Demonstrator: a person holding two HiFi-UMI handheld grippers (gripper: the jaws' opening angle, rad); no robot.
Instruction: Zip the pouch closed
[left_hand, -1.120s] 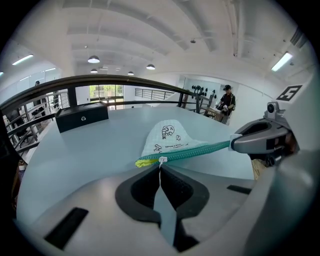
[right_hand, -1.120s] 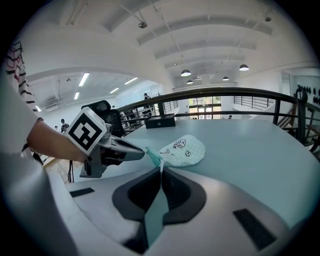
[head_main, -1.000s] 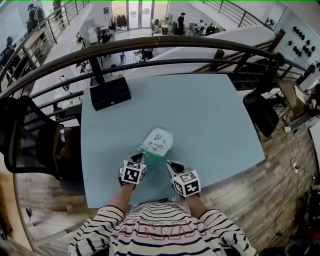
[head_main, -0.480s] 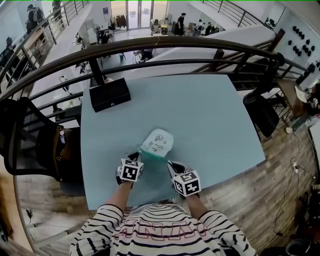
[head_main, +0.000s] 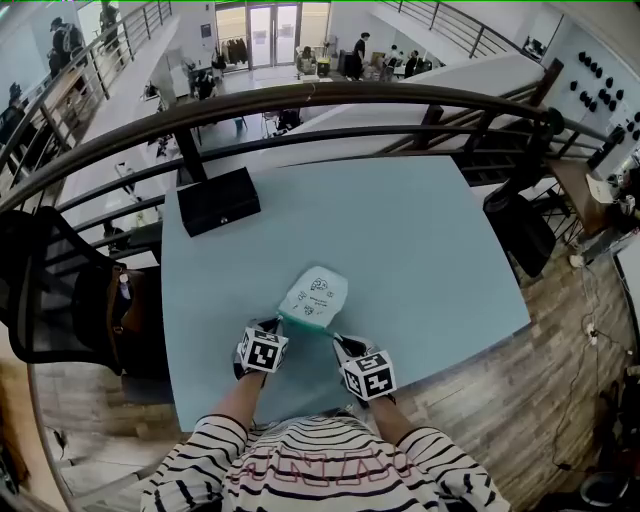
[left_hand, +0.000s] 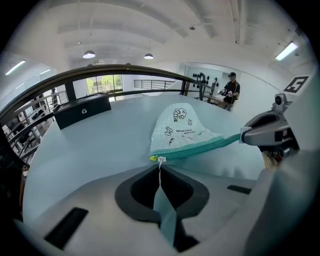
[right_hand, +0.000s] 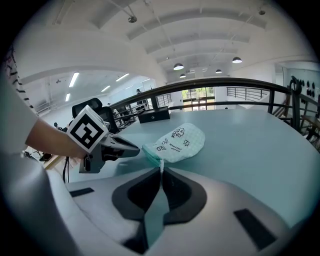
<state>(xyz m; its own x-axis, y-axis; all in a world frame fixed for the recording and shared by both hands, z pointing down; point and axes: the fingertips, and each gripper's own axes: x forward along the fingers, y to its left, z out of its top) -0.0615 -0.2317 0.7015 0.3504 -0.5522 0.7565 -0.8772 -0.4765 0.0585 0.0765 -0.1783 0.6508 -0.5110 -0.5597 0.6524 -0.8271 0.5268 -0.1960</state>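
Note:
A white pouch with cartoon prints and a teal zipper lies on the pale blue table, just ahead of both grippers. My left gripper is shut on the white zipper pull at the zipper's left end. In the left gripper view the pouch spreads out beyond the jaws. My right gripper is shut on the pouch's opposite corner, and the teal zipper edge is stretched between the two. The right gripper view shows the pouch past its jaws, with the left gripper at the left.
A black box sits at the table's far left corner. A dark curved railing runs behind the table. A black chair stands to the left. The table's near edge lies right under my hands.
The left gripper has sunk a little with the zipper pull still in it. The pouch now lies lower and flatter on the table. The right gripper has hardly moved.

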